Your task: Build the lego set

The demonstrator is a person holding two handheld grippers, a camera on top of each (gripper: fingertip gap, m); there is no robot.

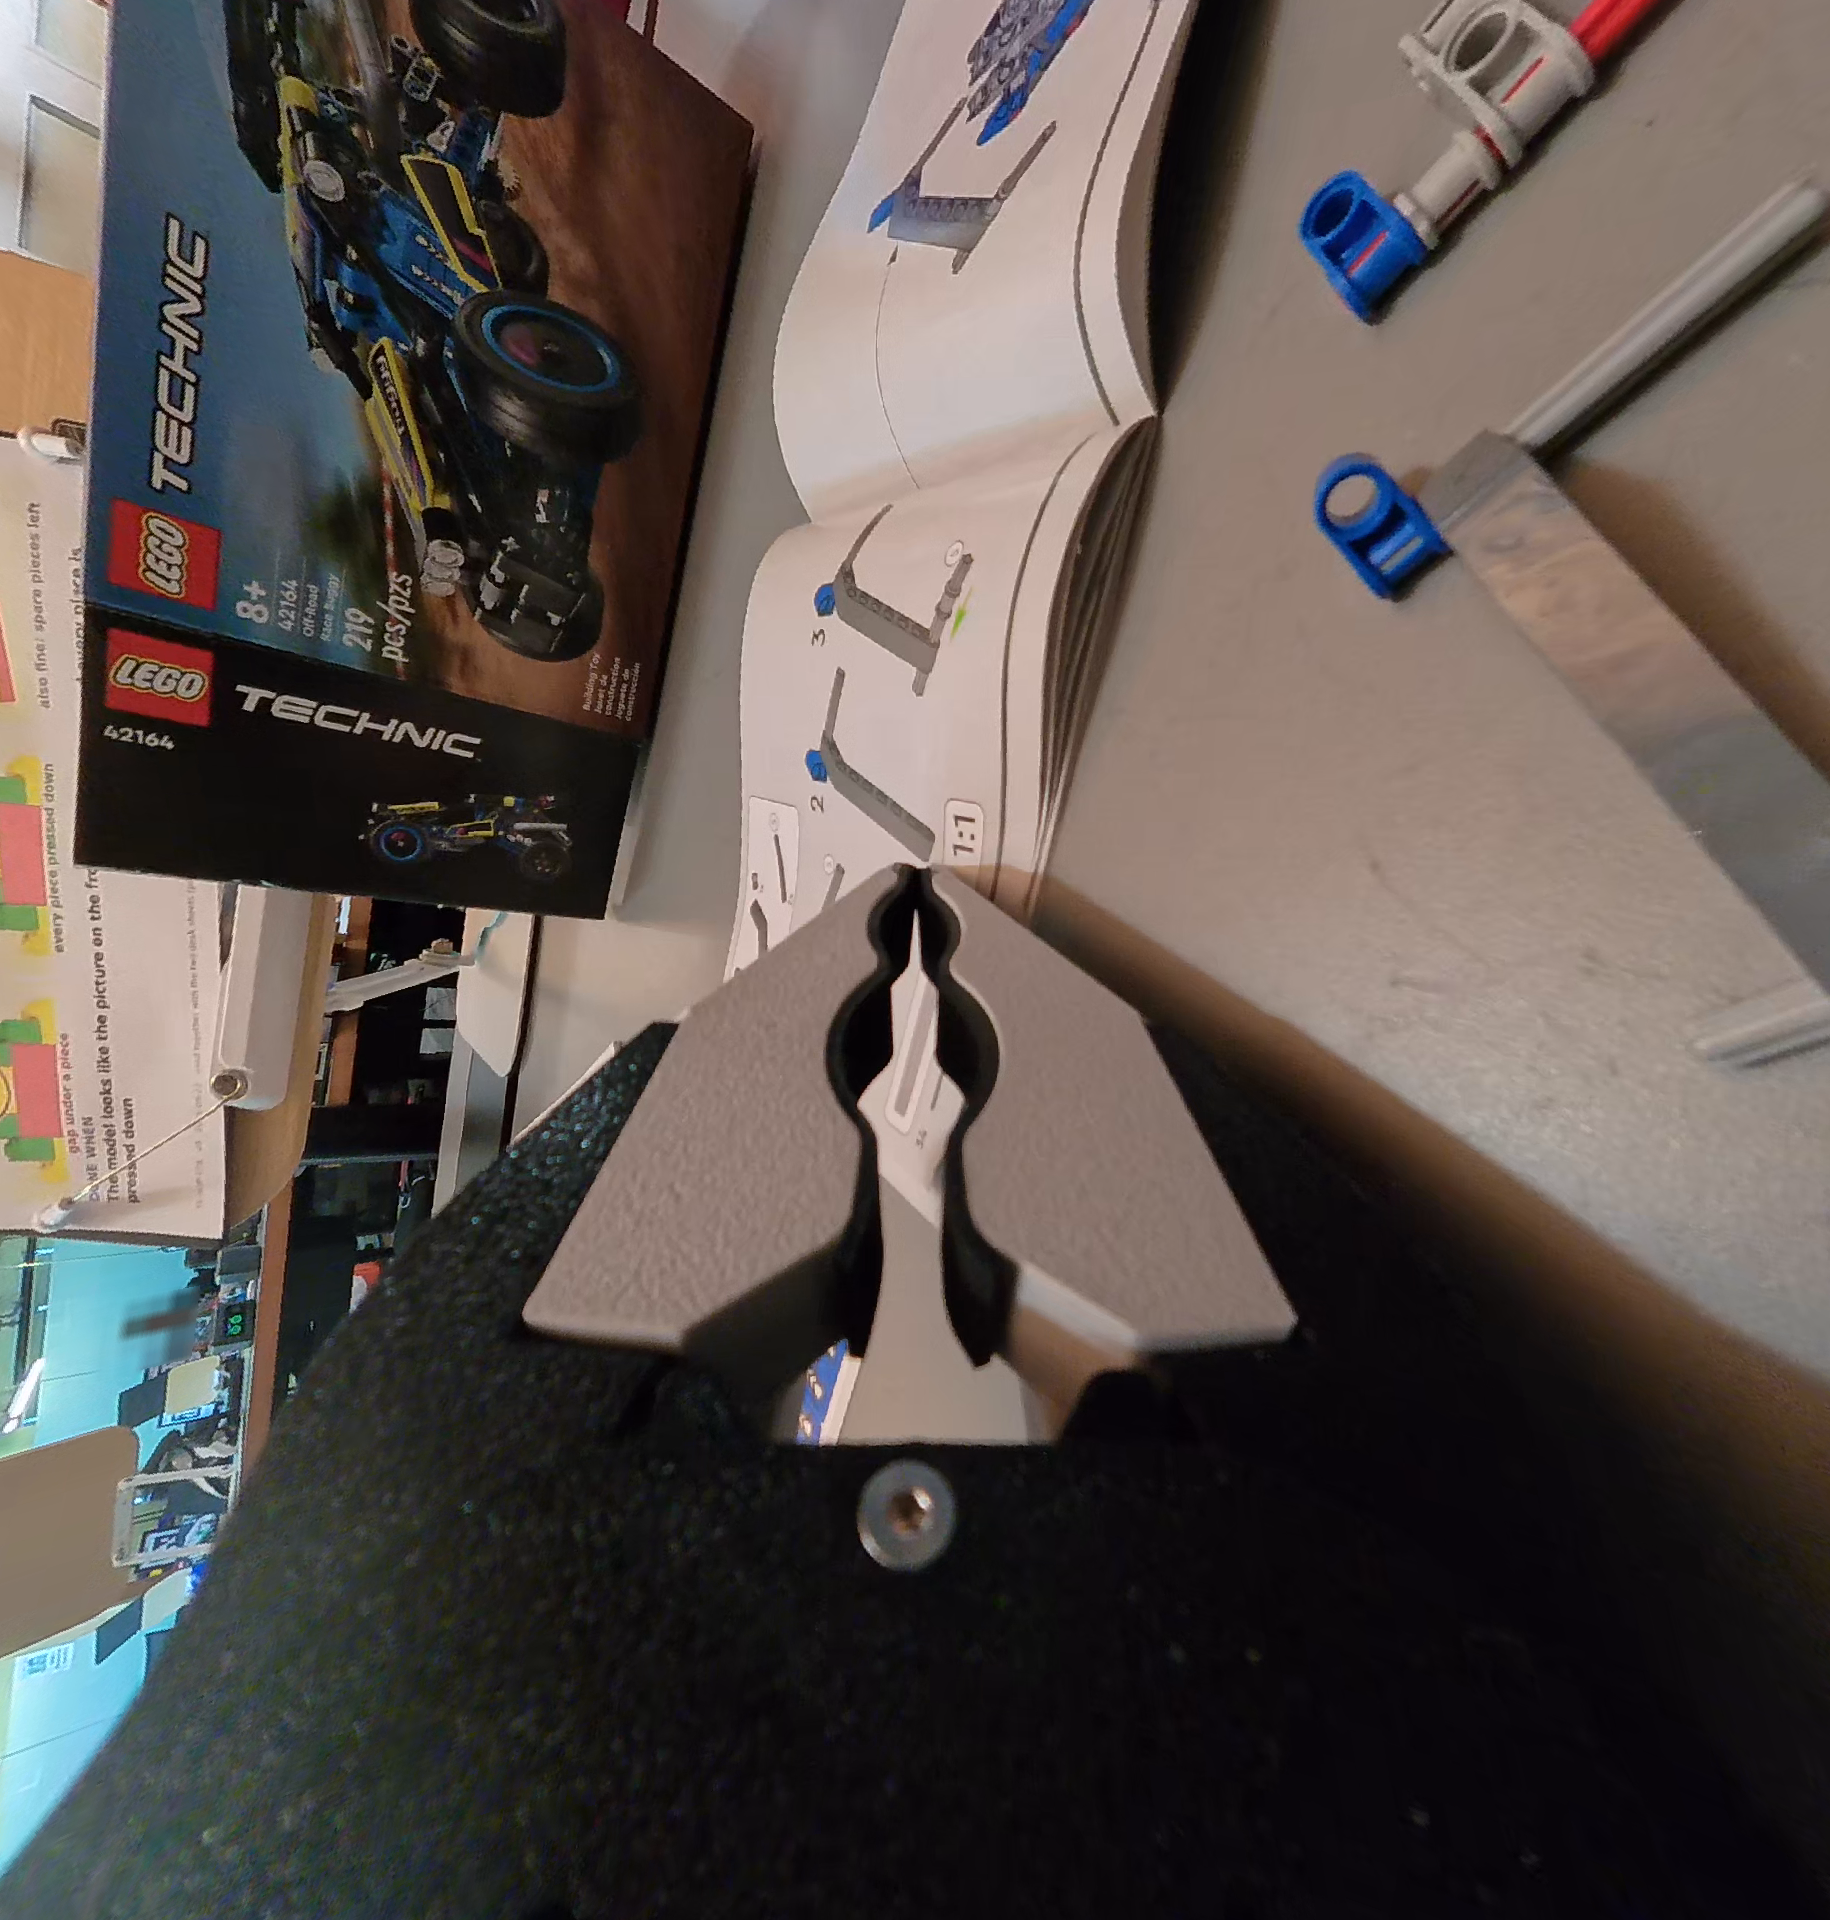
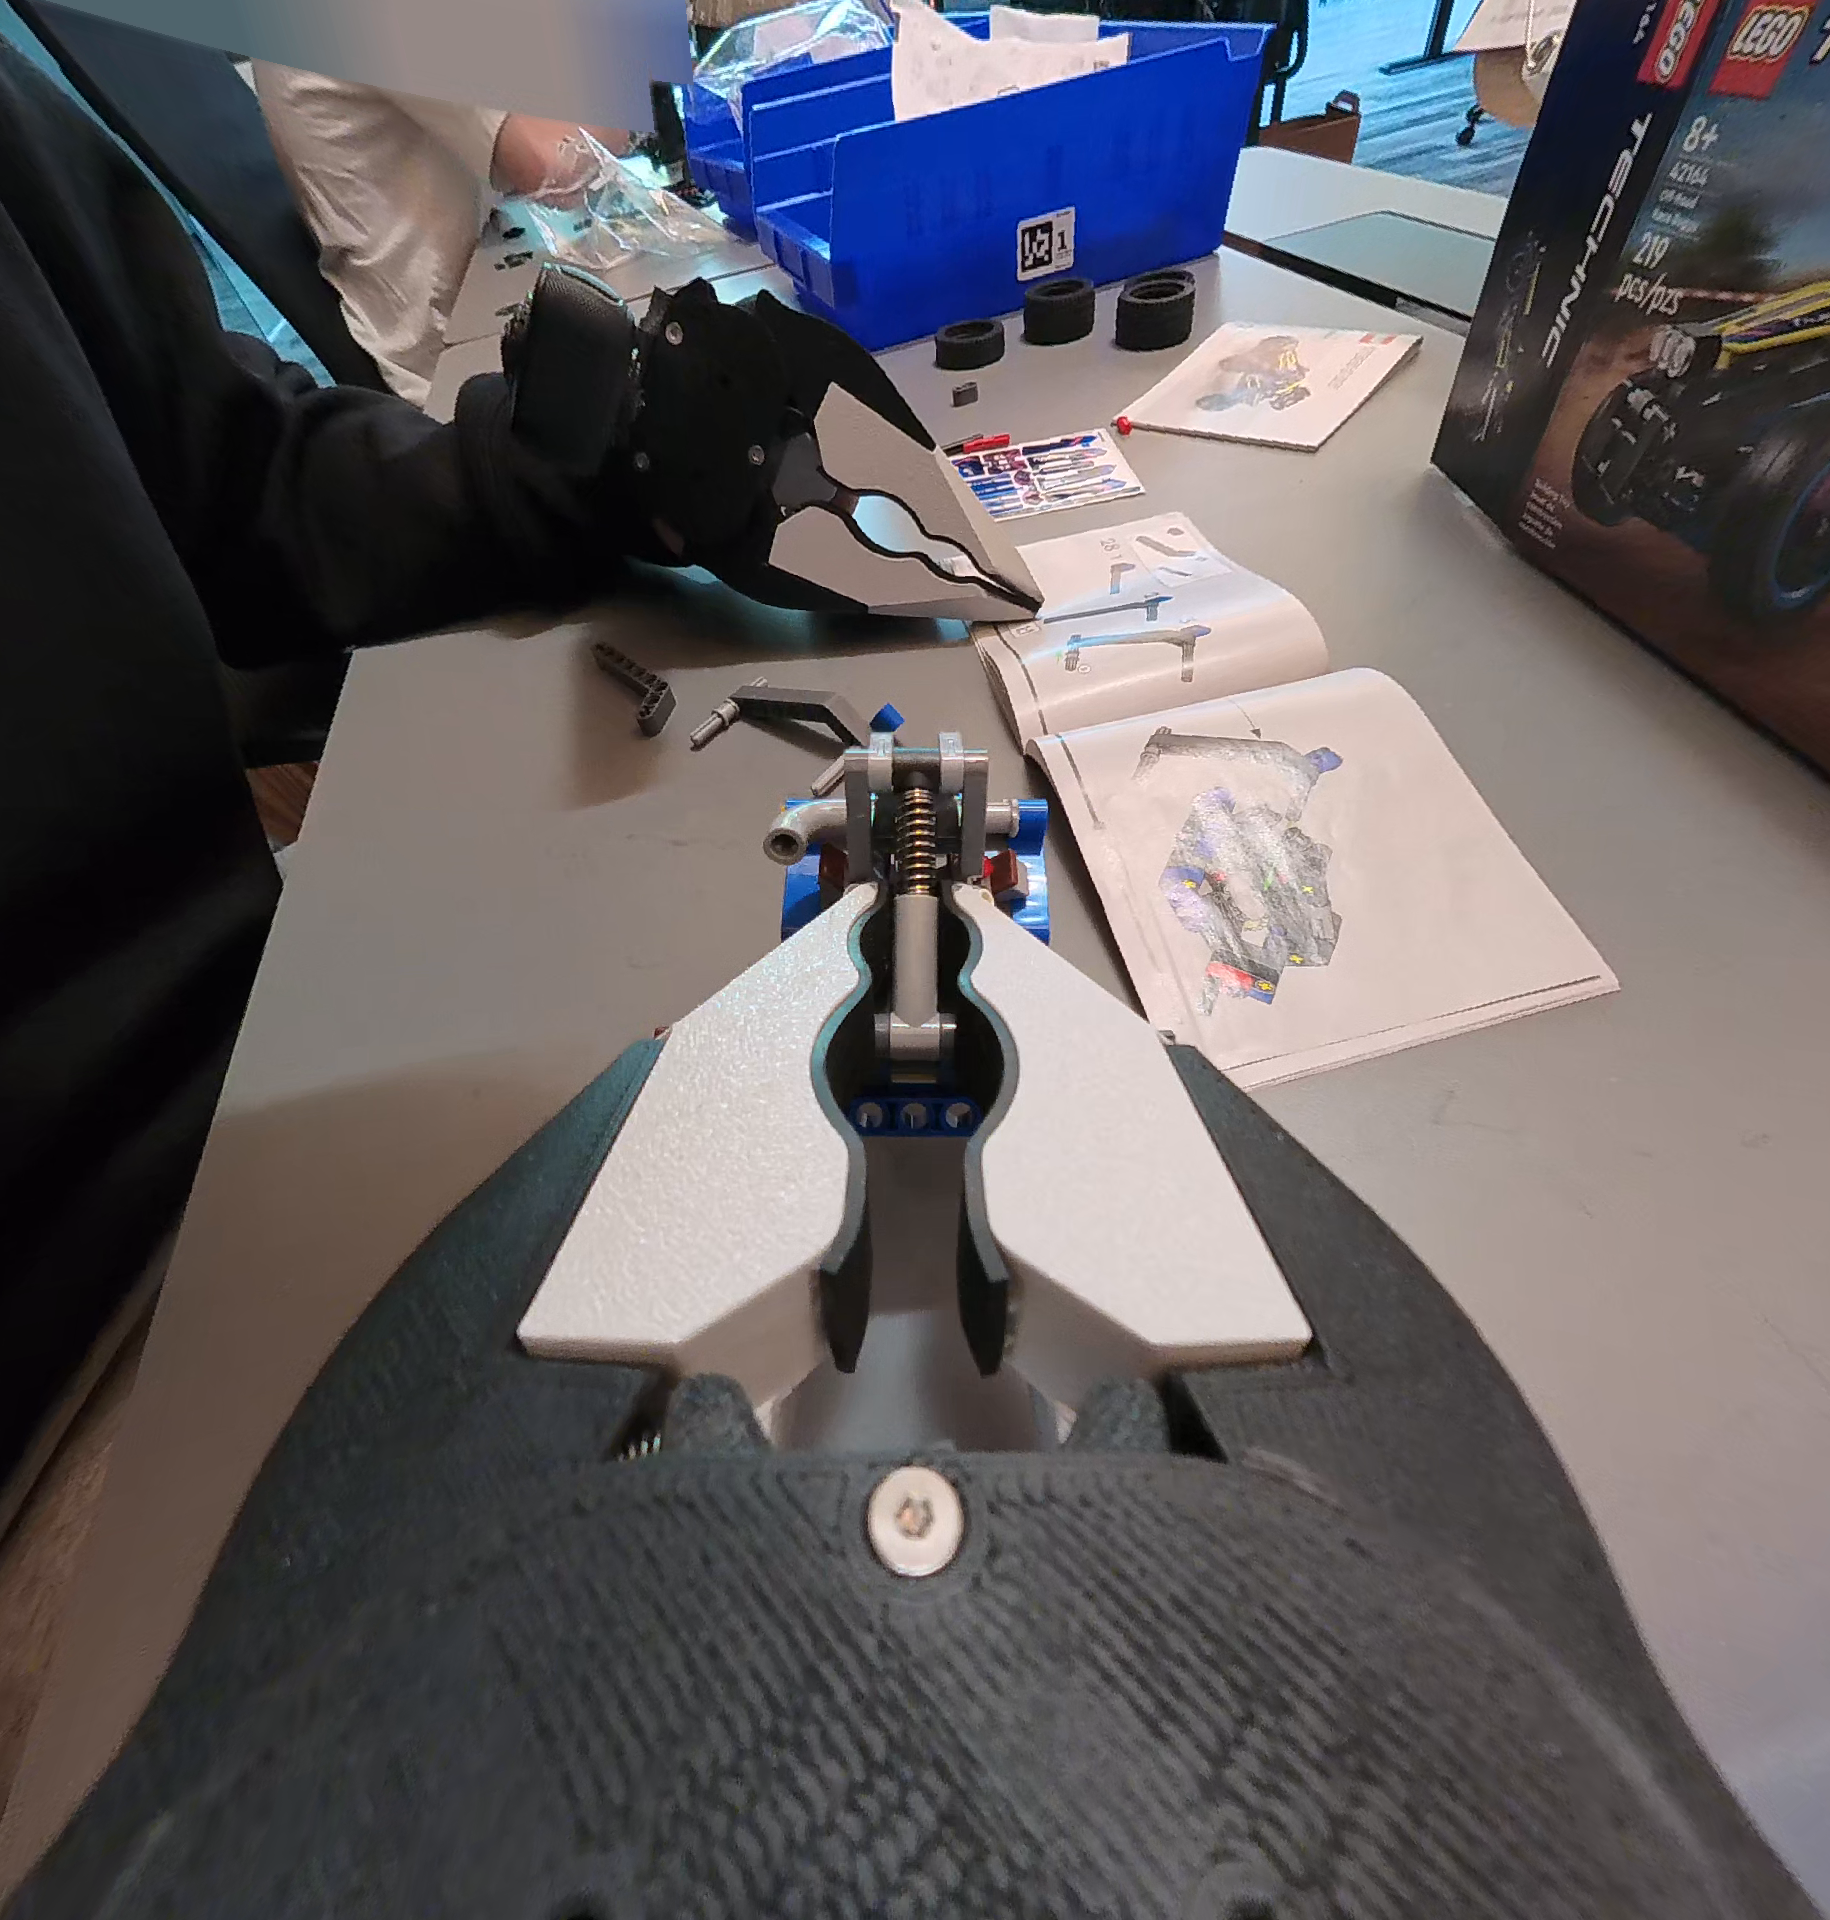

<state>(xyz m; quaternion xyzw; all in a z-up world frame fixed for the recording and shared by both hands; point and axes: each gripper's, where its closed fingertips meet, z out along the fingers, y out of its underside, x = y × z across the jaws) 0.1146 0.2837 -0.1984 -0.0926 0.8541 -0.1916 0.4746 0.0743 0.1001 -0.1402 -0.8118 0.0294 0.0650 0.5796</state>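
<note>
My right gripper (image 2: pixel 916 894) is shut on the partly built Lego model (image 2: pixel 916 821), its jaws clamping the grey shock absorber with the spring; blue beams show below and beyond. The model stands on the grey table (image 2: pixel 475 935). My left gripper (image 1: pixel 916 881) is shut, its tips at the near corner of the open instruction booklet (image 1: pixel 890 644); I cannot tell whether it pinches a page. It also shows in the right wrist view (image 2: pixel 1030 601), at the booklet's (image 2: pixel 1306 883) far left edge. A dark L-shaped beam (image 2: pixel 636 696) and a grey angled beam (image 2: pixel 776 712) lie loose between the grippers.
The set's box (image 2: pixel 1669 364) stands at the right, also in the left wrist view (image 1: pixel 371 416). Blue bins (image 2: pixel 994 156), three black tyres (image 2: pixel 1056 312), a sticker sheet (image 2: pixel 1046 478) and a second booklet (image 2: pixel 1275 384) lie at the back. A person (image 2: pixel 391 197) sits behind. About 20 cm separates my left fingertips from my right. The right gripper is farther from the dark L-shaped beam (image 2: pixel 636 696), some 20 cm, than the left, some 15 cm.
</note>
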